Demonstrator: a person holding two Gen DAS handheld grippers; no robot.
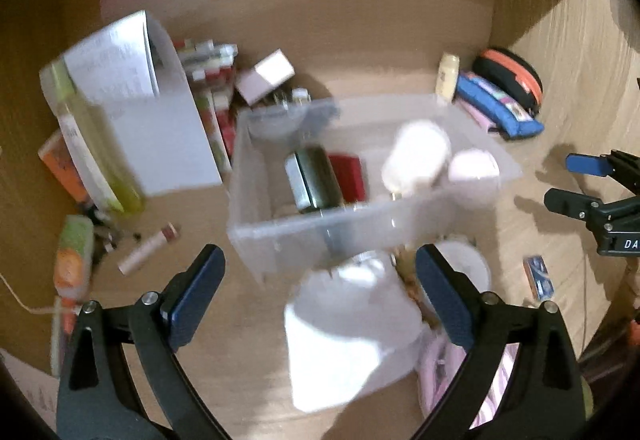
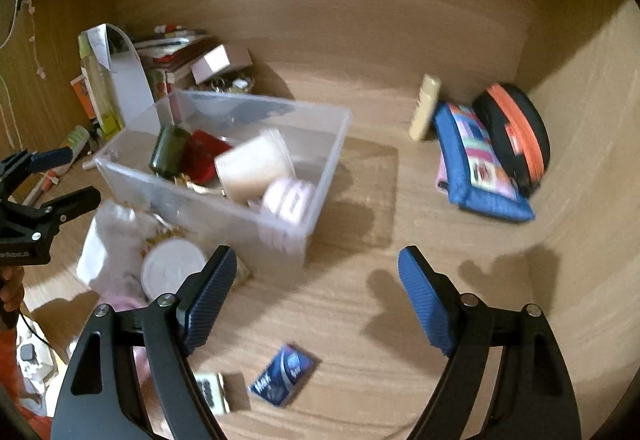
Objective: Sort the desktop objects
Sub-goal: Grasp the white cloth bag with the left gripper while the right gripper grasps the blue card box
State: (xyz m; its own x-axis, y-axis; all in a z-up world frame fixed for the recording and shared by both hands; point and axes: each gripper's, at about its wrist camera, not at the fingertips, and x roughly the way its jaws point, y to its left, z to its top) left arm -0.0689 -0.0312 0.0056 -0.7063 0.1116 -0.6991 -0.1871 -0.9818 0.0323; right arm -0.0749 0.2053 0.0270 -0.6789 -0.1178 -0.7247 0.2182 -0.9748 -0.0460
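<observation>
A clear plastic bin [image 1: 256, 240] [image 2: 320, 120] stands mid-desk. It holds a dark green jar [image 1: 316, 176] [image 2: 168, 150], a red box [image 1: 350, 172] [image 2: 204, 156], a cream tub [image 1: 416, 156] [image 2: 252, 168] and a pink jar [image 1: 472, 168] [image 2: 288, 200]. My left gripper [image 1: 320, 292] is open and empty above a white bag [image 1: 344, 336] in front of the bin. My right gripper [image 2: 316, 300] is open and empty over bare desk, right of the bin. A small blue packet [image 2: 284, 376] [image 1: 540, 276] lies below it.
Books and white papers [image 1: 132, 112] lean at the back left with a pink-white box [image 1: 266, 78]. A lip balm tube [image 1: 148, 248] lies left of the bin. A blue pouch [image 2: 476, 164], black-orange case [image 2: 516, 132] and cream bottle [image 2: 426, 106] sit back right. A white lid [image 2: 172, 268] lies by the bag.
</observation>
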